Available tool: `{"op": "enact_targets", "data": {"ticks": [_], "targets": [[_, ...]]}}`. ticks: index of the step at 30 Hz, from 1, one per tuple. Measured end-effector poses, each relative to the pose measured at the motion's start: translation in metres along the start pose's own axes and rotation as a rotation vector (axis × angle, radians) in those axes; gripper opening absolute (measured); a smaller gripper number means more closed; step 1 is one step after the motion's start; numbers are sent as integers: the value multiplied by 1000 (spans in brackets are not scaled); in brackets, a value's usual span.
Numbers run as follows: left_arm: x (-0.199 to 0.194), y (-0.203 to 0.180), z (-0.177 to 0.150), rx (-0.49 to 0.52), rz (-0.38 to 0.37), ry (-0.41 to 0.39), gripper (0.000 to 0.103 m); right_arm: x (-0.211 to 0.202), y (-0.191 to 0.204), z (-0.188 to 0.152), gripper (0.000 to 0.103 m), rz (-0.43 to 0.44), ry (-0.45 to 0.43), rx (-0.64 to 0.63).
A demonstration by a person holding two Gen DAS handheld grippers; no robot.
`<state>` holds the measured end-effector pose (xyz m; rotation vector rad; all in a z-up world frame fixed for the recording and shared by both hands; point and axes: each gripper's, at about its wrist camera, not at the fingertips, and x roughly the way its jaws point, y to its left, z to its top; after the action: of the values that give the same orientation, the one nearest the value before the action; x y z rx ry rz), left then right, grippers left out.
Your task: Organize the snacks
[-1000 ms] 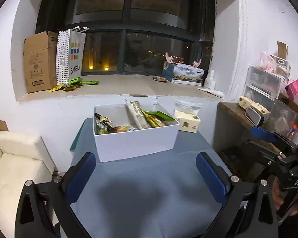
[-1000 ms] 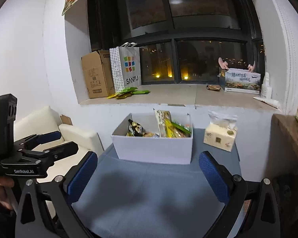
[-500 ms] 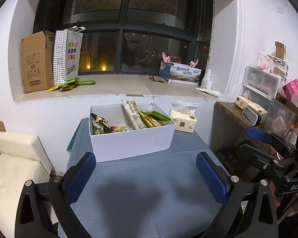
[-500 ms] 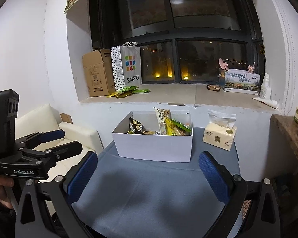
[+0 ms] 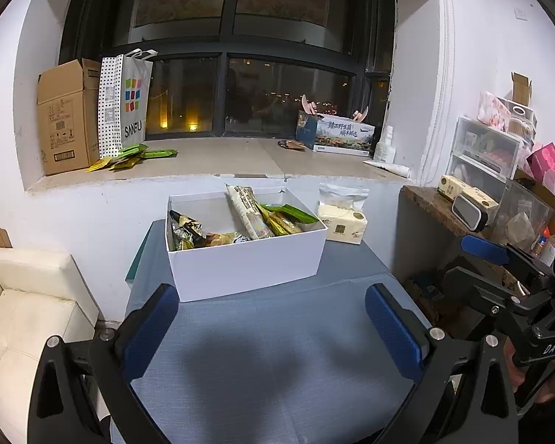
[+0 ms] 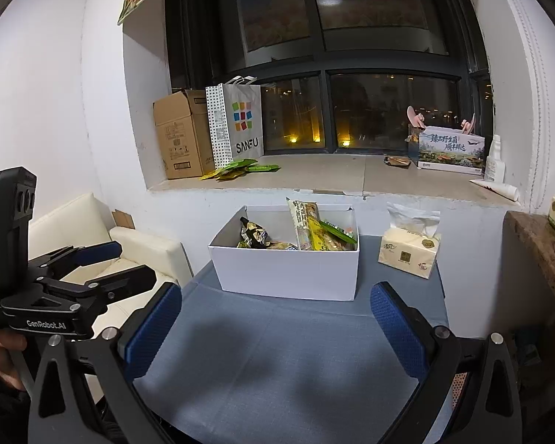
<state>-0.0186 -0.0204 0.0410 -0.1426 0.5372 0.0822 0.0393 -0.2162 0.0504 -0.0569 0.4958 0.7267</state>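
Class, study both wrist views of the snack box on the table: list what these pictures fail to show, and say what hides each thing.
- Bottom of the white box: left wrist view, hidden by its front wall and the snack packets.
- Print on the tall packet: right wrist view, too small to read.
- Cardboard box contents: both views, hidden by its side.
- Drawers contents: left wrist view, blurred.

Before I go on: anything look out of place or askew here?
Yes. A few green and yellow snack packets lie loose on the window sill, beside the paper bag, not in the white box. In the box, one long packet leans tilted, poking above the rim. Nothing spilled on the table.
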Motion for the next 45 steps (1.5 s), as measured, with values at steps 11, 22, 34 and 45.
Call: {"op": "enact_targets", "data": {"ticks": [11, 22, 34, 45], "targets": [[1, 0, 0, 5, -4, 1, 103, 0, 1, 1, 103, -3, 6, 0], [2, -1, -1, 8, -4, 3, 103, 1, 1, 1, 103, -1, 7, -1], [1, -2, -2, 6, -5, 6, 103, 0, 3, 0, 103, -1, 8, 0], [1, -1, -2, 6, -5, 7, 103, -1, 4, -1, 103, -2, 8, -1]]}}
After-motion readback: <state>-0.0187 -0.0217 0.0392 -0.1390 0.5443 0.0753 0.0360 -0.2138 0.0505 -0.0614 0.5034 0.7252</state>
